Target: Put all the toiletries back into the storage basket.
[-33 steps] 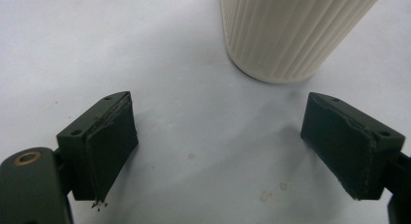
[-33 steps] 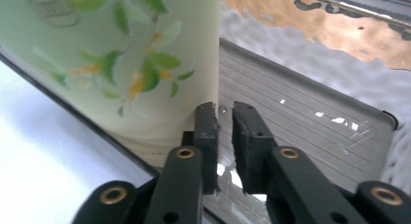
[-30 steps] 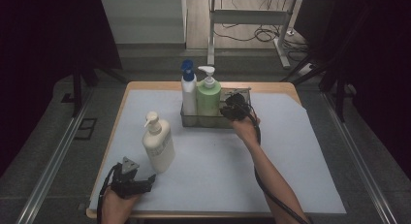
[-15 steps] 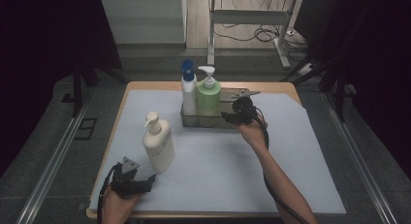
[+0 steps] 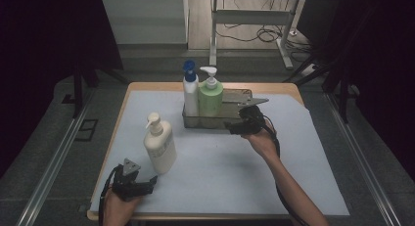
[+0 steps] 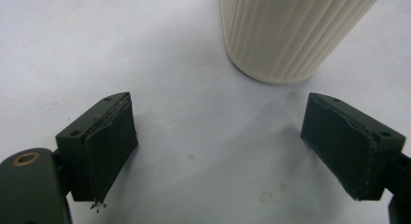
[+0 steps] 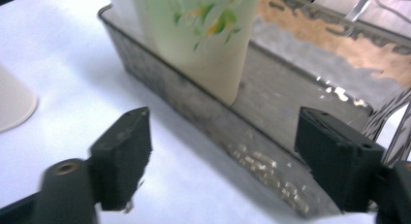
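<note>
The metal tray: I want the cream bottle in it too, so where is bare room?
The metal tray is bare at its right, beside the green bottle; its left is crowded by the blue-capped bottle. The white mat lies bare between the cream bottle and the right gripper.

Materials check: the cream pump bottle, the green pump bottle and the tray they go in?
Cream pump bottle: looks like opaque plastic, matte, with fine vertical ribs on its body. Green pump bottle: likely plastic too, smooth, pale and slightly translucent, with a printed flower pattern. Tray: seems to be metal, dull grey, with scuffed walls that throw blurred reflections.
</note>
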{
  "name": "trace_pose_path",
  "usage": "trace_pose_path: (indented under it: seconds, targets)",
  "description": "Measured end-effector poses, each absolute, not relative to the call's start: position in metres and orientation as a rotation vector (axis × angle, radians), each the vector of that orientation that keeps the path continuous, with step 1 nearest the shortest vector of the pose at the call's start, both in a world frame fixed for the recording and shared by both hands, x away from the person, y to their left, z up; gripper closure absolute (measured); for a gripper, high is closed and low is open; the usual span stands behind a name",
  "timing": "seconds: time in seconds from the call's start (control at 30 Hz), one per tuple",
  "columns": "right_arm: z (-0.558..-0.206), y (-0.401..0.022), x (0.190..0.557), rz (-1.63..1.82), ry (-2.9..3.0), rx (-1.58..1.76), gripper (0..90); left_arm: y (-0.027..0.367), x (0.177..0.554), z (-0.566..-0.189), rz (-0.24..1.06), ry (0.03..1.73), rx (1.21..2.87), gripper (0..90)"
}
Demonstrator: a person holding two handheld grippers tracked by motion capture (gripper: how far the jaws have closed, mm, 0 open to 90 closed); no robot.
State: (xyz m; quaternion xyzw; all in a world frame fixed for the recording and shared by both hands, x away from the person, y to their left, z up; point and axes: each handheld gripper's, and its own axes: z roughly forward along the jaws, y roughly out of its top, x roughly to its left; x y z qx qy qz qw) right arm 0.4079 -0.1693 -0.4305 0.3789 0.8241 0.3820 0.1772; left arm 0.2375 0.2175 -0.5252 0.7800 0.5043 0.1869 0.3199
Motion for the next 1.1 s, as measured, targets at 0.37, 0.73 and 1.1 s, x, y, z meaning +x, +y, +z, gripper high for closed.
trace_pose_path:
  seconds: [0.37, 0.73, 1.1]
  targets:
    - [-0.426, -0.184, 0.384, 1.065, 2.376, 1.027, 13.0, 0.218, 0.237, -0.525, 0.493, 1.325, 2.054, 12.1]
    - [-0.427, -0.198, 0.363, 1.040, 2.385, 0.988, 0.8, 0.218, 0.237, -0.525, 0.492, 1.327, 2.049, 12.1]
    - [-0.432, -0.221, 0.342, 1.045, 2.373, 1.010, 0.0, 0.218, 0.238, -0.525, 0.489, 1.327, 2.051, 12.1]
